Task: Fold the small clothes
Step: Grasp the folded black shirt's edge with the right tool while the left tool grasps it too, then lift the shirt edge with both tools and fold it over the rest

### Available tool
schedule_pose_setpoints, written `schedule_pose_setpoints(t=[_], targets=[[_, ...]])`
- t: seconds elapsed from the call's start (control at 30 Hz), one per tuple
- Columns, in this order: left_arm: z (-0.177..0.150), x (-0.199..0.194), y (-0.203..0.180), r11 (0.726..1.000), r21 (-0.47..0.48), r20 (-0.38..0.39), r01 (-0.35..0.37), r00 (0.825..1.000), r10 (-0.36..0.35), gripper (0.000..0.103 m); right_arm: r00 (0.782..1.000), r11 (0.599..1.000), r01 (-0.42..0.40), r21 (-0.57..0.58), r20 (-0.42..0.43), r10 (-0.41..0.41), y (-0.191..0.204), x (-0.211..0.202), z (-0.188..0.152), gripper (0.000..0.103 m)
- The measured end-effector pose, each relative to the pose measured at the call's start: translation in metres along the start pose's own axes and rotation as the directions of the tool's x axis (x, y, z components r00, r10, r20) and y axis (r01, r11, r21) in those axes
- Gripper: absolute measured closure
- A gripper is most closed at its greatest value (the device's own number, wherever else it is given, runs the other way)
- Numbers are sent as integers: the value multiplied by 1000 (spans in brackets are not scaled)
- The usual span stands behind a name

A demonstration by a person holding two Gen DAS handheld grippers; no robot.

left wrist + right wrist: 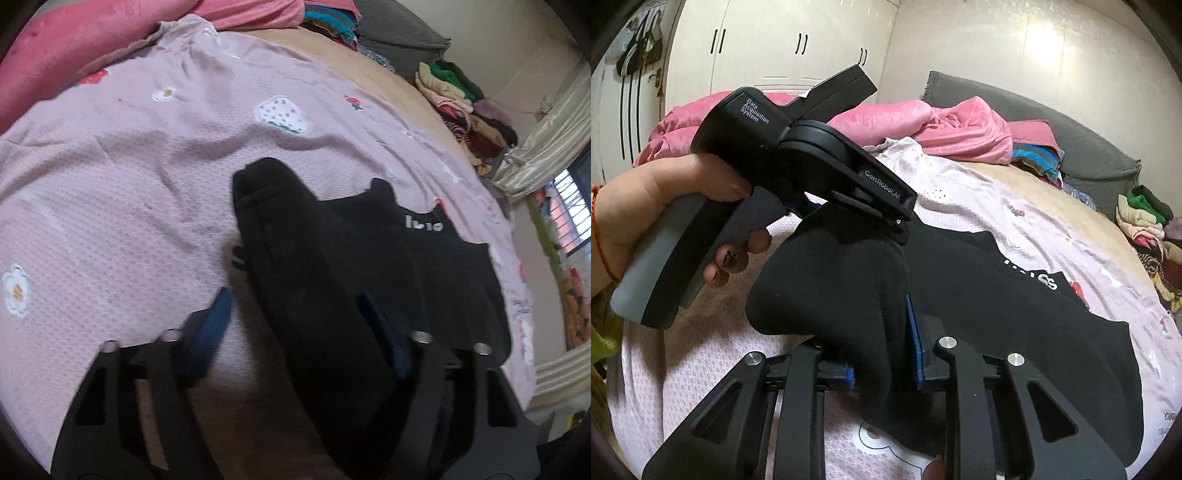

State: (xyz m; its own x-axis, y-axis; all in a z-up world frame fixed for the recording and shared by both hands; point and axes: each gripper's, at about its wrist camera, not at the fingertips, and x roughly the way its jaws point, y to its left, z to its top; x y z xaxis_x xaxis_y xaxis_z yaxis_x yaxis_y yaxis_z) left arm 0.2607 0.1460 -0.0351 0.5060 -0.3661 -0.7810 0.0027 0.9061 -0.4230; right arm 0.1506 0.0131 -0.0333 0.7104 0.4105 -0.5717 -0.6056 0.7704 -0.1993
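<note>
A small black garment (424,266) with white lettering lies on the pale pink bedspread (129,184). One edge of it is lifted as a thick fold (306,288). In the left wrist view my left gripper (295,317) stands open, its blue pads wide apart, with the lifted fold draped between and over them. In the right wrist view my right gripper (882,354) is shut on the black garment (1015,314), blue pads pressing the fold. The left gripper (897,225) shows there too, held by a hand, its tip at the top of the lifted fold.
Pink blankets (942,125) and a grey headboard (1052,122) lie at the far end of the bed. Piles of folded clothes (465,107) sit along the bed's right edge (1145,225). White wardrobes (775,40) stand behind. A window with curtains (546,147) is at right.
</note>
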Motion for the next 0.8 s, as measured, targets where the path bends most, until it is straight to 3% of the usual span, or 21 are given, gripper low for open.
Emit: schedule_pose_setpoints(t=[0.07, 0.17, 0.53, 0.8], targets=[[-1, -2, -7, 1000, 12, 8, 18, 1000, -18, 70, 1000, 1000, -4, 3, 3, 4, -1, -1, -1, 83], [-4, -6, -20, 999, 34, 38, 11, 999, -12, 84, 1000, 1000, -1, 12, 17, 1, -3, -7, -2, 83], [-10, -30, -65, 999, 29, 110, 26, 993, -29, 88, 995, 997, 39, 68, 88, -45, -31, -47, -8, 84], [-10, -41, -118, 996, 88, 128, -26, 992, 14, 87, 988, 990, 55, 134, 137, -73, -56, -78, -15, 85]])
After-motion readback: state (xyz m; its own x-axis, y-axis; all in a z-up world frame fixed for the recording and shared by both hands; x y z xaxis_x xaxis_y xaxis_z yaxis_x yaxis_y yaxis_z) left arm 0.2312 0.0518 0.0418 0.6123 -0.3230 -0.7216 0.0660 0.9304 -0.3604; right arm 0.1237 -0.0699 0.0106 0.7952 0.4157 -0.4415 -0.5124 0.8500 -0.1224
